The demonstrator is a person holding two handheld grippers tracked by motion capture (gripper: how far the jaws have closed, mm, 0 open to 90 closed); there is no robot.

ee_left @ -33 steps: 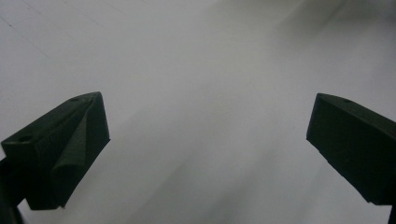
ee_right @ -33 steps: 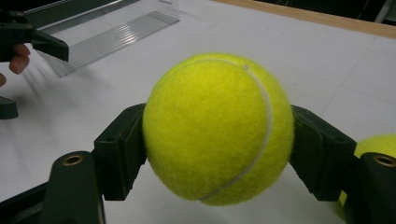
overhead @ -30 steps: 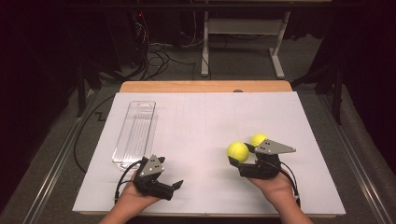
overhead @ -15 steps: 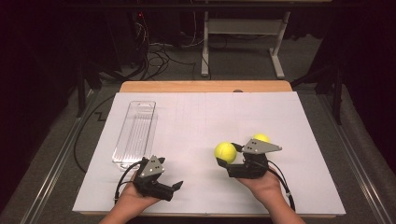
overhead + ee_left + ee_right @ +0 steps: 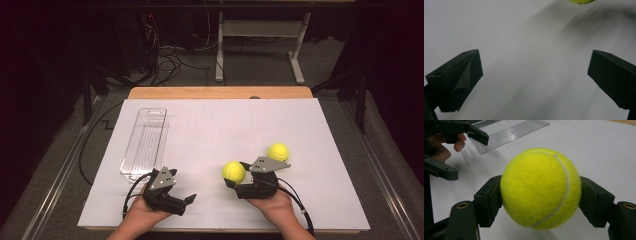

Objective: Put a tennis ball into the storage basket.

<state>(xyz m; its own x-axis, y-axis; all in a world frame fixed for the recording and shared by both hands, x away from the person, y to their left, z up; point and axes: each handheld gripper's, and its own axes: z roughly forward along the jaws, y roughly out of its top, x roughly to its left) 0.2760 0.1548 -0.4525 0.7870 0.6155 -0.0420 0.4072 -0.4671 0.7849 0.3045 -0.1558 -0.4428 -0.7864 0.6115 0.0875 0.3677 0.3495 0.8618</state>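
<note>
the table (image 5: 215, 93) has a light wooden top, bare only along its far edge. a large white sheet (image 5: 225, 130) covers nearly all of it, reaching the near edge. 2 things lie directly on the sheet: a clear, ribbed plastic tray (image 5: 145, 142), long and narrow, lying flat near the left side and running away from the person, and 1 yellow tennis ball (image 5: 278, 152) well apart from it, toward the right.
</note>
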